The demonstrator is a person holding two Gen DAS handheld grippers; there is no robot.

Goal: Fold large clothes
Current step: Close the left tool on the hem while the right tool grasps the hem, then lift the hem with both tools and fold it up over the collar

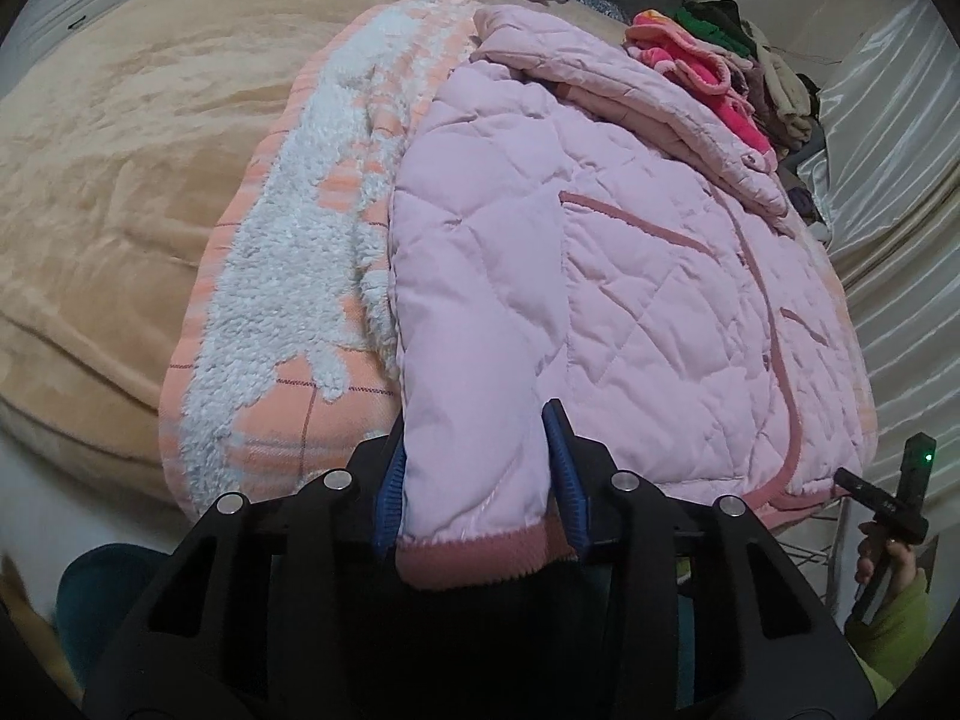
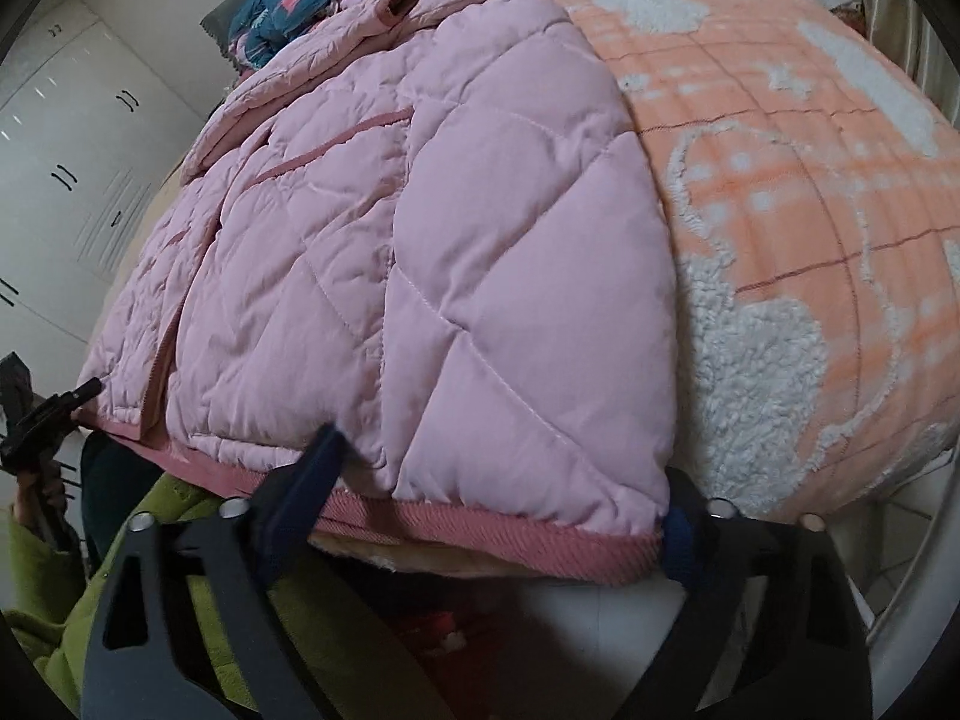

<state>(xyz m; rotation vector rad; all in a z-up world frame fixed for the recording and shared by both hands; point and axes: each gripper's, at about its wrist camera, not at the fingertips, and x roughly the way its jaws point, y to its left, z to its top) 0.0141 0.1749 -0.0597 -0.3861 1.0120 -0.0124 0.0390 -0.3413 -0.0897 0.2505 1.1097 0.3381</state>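
A pink quilted jacket [image 1: 600, 276] lies spread on an orange and white fleece blanket [image 1: 282, 276] on the bed, hem toward me. My left gripper [image 1: 477, 468] is open, its blue pads [image 1: 389, 480] on either side of the jacket's left sleeve cuff [image 1: 474, 552]. In the right wrist view the jacket [image 2: 372, 252] fills the middle. My right gripper [image 2: 498, 492] is open wide, its fingers straddling the dark pink hem [image 2: 480, 534] at the jacket's right corner. The right gripper also shows at the far right of the left wrist view [image 1: 882, 504].
A tan blanket [image 1: 132, 150] covers the bed to the left. A pile of clothes [image 1: 708, 54] lies beyond the jacket's collar. A pale curtain [image 1: 888, 168] hangs on the right. White cabinet doors [image 2: 72, 180] stand at the left of the right wrist view.
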